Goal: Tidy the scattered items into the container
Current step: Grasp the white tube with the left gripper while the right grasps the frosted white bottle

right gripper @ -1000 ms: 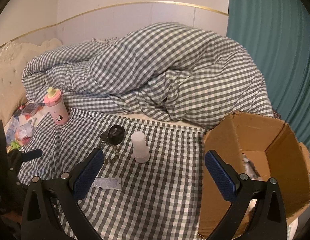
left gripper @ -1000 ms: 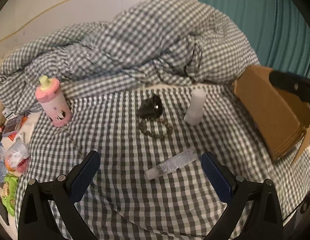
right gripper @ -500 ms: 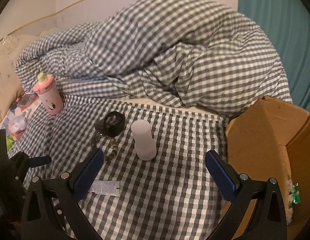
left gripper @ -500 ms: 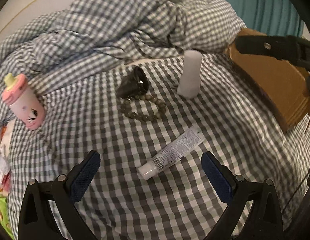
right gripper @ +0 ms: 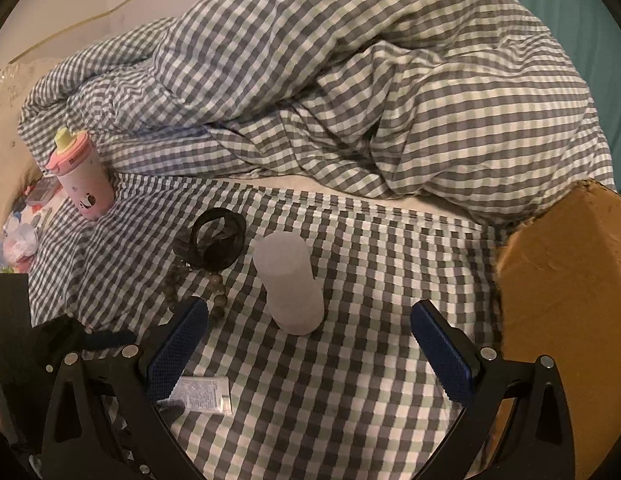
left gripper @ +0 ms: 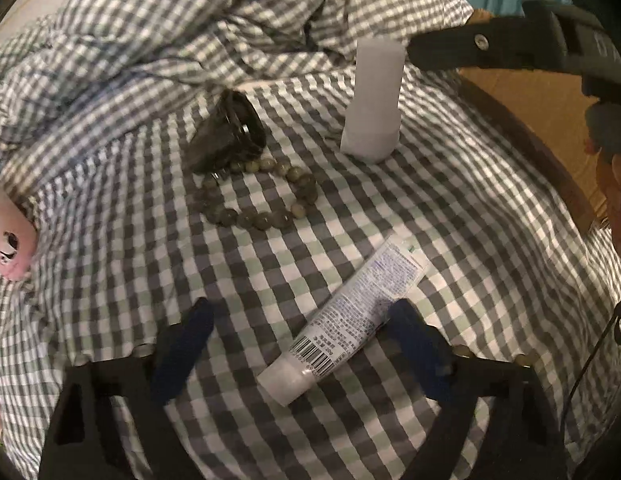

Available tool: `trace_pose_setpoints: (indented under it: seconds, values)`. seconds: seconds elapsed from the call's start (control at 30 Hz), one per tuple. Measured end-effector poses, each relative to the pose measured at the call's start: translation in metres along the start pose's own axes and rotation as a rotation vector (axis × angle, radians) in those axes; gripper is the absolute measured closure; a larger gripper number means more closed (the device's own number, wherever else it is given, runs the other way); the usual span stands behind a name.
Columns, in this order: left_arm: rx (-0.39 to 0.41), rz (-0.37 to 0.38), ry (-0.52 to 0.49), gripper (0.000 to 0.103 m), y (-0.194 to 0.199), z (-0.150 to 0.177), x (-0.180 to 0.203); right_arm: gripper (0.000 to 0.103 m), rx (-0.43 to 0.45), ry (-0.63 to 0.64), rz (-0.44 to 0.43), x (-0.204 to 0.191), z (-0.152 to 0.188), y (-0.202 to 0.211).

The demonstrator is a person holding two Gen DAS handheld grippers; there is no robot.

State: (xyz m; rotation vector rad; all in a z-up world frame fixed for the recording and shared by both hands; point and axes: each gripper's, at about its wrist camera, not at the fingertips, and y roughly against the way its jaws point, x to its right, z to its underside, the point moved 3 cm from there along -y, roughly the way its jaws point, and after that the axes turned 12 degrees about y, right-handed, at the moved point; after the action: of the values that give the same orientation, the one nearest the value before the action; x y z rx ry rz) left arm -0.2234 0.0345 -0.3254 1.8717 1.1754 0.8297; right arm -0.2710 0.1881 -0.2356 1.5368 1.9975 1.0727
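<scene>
White tube (left gripper: pixel 346 322) lies flat on the checked sheet (left gripper: pixel 110 272), cap end toward the camera, barcode side up. Left gripper (left gripper: pixel 300 344) straddles it: jaws closing, tube between the blue pads (left gripper: pixel 182 344), the right-side pad at the tube's edge (contact uncertain), the other clear of it. Beyond the tube: bead bracelet (left gripper: pixel 258 196), then a black cup-shaped thing (left gripper: pixel 228 134) on its side touching the beads, and a frosted white bottle (left gripper: pixel 372 100) upright beside both. Cardboard box (right gripper: pixel 566 300) sits right of the bottle, at the sheet's edge. Right gripper (right gripper: pixel 310 354) hovers just before the bottle, jaws wide apart, nothing between them. Pink cup (right gripper: pixel 82 176) with yellow spout stands well left of the tube, against the rumpled checked duvet (right gripper: pixel 350 80). Teal curtain (right gripper: pixel 570 4) behind the box.
</scene>
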Motion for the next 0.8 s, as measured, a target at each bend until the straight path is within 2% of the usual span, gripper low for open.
trace_pose_setpoints:
  seconds: [0.17,0.43,0.5,0.6,0.7,0.77,0.8]
  values:
    - [-0.003,0.040,-0.006,0.032,-0.002,0.000,0.002,0.002,-0.013,0.003,-0.014,-0.002,-0.002,-0.014]
    - [0.002,0.076,0.006,0.084,0.004,-0.001,0.007,0.003,-0.009,-0.005,-0.018,-0.004,-0.006,-0.022]
    - [0.006,0.067,0.024,0.089,0.006,-0.001,0.007,0.006,-0.012,-0.005,-0.021,-0.004,-0.006,-0.024]
    - [0.016,0.057,0.045,0.090,0.011,0.000,0.007,0.014,-0.025,-0.004,-0.037,-0.005,-0.006,-0.030]
    - [0.022,0.036,0.062,0.091,0.015,0.002,0.007,0.029,-0.050,-0.001,-0.045,-0.007,-0.005,-0.038]
    - [0.030,0.022,0.087,0.091,0.019,0.002,0.005,0.054,-0.064,-0.001,-0.045,-0.007,-0.004,-0.043]
    - [0.036,0.013,0.102,0.091,0.022,0.002,0.003,0.059,-0.071,0.001,-0.043,-0.008,-0.004,-0.044]
